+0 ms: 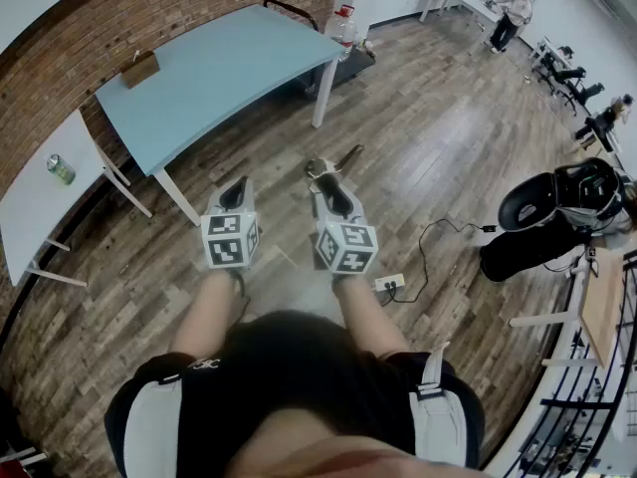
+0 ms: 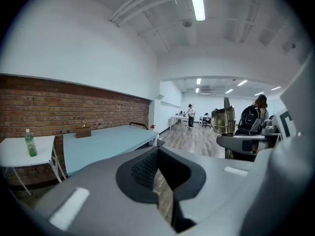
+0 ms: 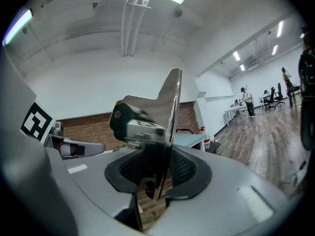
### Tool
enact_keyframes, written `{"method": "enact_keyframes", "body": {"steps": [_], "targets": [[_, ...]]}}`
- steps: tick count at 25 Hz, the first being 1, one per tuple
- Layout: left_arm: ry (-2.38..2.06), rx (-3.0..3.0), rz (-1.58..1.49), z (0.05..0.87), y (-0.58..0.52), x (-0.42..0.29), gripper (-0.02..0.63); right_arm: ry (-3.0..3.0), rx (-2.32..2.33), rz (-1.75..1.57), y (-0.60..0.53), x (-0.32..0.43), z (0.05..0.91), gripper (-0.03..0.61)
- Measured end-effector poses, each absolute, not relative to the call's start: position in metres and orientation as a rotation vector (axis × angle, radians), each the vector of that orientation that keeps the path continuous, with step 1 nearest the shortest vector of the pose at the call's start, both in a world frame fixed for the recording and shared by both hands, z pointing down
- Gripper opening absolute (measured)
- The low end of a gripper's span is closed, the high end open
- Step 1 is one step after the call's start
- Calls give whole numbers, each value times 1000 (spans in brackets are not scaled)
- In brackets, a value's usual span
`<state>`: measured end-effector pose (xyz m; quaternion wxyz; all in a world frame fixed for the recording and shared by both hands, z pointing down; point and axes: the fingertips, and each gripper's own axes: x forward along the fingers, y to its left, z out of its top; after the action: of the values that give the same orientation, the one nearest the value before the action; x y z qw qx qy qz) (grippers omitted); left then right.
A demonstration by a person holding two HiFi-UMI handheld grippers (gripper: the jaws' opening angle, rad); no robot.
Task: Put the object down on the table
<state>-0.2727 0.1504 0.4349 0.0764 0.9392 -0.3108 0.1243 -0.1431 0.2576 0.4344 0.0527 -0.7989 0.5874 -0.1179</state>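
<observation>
A wooden floor (image 1: 428, 137) fills most of the head view, and the person stands on it well apart from any furniture. The blue table (image 1: 219, 68) runs along the brick wall ahead and to the left, with a smaller white table (image 1: 40, 202) beyond it at the far left. The left gripper (image 1: 234, 192) is on the side nearer the blue table, but its jaws stand slightly apart with only floor showing through the gap, so it carries nothing. The right gripper (image 1: 323, 179) is clenched on a shiny metal tool (image 3: 152, 117), pads pressing its lower part. The tool's long axis runs on from the jaws, forward and a little to the right, away from the person. The blue table lies up and to the left of that tip, so the holding hand probably has to travel forward and across to the left before lowering. A green bottle (image 1: 61, 169) stands on the white table
</observation>
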Motion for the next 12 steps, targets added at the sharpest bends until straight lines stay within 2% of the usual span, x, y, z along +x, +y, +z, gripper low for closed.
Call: {"method": "enact_keyframes", "body": {"steps": [12], "targets": [[-910, 2830, 415, 443, 169, -253, -1, 1756, -2411, -380, 276, -127, 441, 130]]}}
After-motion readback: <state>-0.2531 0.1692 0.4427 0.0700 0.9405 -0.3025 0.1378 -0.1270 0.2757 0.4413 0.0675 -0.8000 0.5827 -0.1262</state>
